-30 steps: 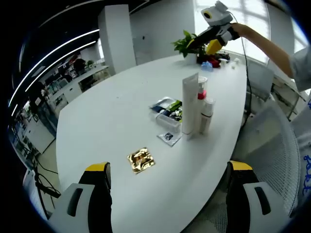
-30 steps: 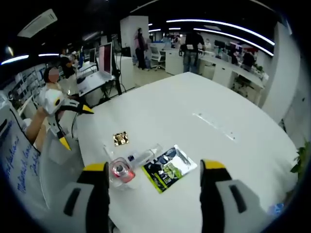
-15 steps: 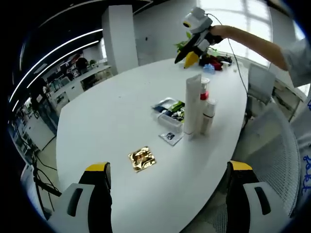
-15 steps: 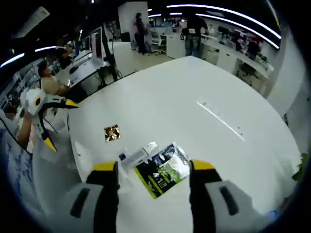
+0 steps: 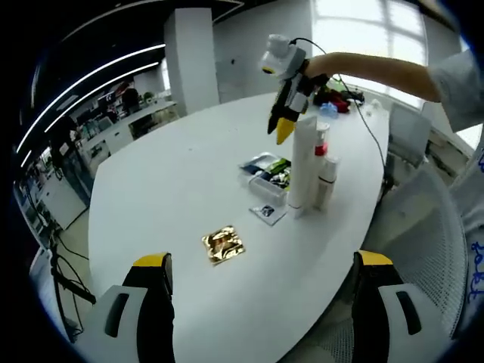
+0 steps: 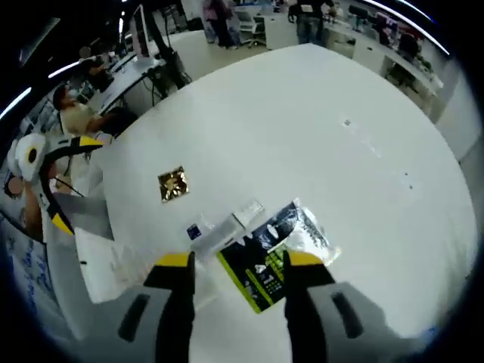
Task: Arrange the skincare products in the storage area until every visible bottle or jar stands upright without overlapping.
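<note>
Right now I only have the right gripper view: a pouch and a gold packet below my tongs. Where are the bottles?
Observer: In the left gripper view, a tall white tube stands upright beside the pouch. The tips of your right tongs hang by its top.
Operator: Anything standing next to it?
Observer: Yes. A red-topped bottle and a shorter white bottle, both upright, are close beside the tube. I can't tell whether they touch.
</note>
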Tool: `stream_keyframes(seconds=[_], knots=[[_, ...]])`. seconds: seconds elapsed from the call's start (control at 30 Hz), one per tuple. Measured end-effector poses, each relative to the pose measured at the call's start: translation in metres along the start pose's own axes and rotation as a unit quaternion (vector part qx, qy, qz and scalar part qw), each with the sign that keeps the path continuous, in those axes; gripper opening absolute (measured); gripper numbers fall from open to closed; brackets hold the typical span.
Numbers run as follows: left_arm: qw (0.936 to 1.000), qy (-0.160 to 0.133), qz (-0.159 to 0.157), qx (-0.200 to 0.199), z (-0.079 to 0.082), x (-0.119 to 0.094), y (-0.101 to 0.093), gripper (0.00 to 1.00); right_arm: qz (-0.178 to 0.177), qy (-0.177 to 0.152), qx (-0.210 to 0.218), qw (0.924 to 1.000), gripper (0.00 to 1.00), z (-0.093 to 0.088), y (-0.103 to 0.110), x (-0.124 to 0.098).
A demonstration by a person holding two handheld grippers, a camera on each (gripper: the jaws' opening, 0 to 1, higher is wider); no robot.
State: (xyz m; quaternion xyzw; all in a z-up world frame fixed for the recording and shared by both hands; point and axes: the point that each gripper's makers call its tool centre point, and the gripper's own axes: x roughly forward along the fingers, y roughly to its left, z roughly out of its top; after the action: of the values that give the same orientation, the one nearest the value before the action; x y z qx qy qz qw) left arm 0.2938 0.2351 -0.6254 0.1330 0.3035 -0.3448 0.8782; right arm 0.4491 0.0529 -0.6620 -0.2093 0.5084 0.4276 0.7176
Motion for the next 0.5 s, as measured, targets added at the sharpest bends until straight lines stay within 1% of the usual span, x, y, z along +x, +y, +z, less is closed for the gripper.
stream_keyframes(seconds=[0.07, 0.13, 0.23, 0.33, 0.43, 0.5], knots=[[1.0000, 0.000, 0.000, -0.002, -0.001, 0.000, 0.000, 0.97, 0.001, 0.016, 0.001, 0.9999, 0.45, -0.001, 0.001, 0.008], [1.0000, 0.000, 0.000, -0.003, -0.002, 0.000, 0.000, 0.97, 0.007, 0.035, 0.002, 0.9994, 0.46, -0.004, 0.003, 0.017], [1.0000, 0.000, -0.001, -0.005, -0.003, 0.001, 0.000, 0.97, 0.013, 0.056, 0.002, 0.9984, 0.46, -0.006, 0.008, 0.028], [1.0000, -0.002, -0.001, -0.006, -0.003, 0.001, -0.001, 0.97, 0.011, 0.078, -0.001, 0.9969, 0.44, -0.009, 0.012, 0.036], [1.0000, -0.002, 0.000, -0.009, -0.005, 0.000, 0.001, 0.97, 0.009, 0.106, -0.013, 0.9943, 0.45, -0.012, 0.017, 0.047], [0.9999, -0.003, 0.001, -0.012, -0.007, 0.000, 0.002, 0.97, 0.010, 0.113, -0.017, 0.9934, 0.45, -0.012, 0.020, 0.052]])
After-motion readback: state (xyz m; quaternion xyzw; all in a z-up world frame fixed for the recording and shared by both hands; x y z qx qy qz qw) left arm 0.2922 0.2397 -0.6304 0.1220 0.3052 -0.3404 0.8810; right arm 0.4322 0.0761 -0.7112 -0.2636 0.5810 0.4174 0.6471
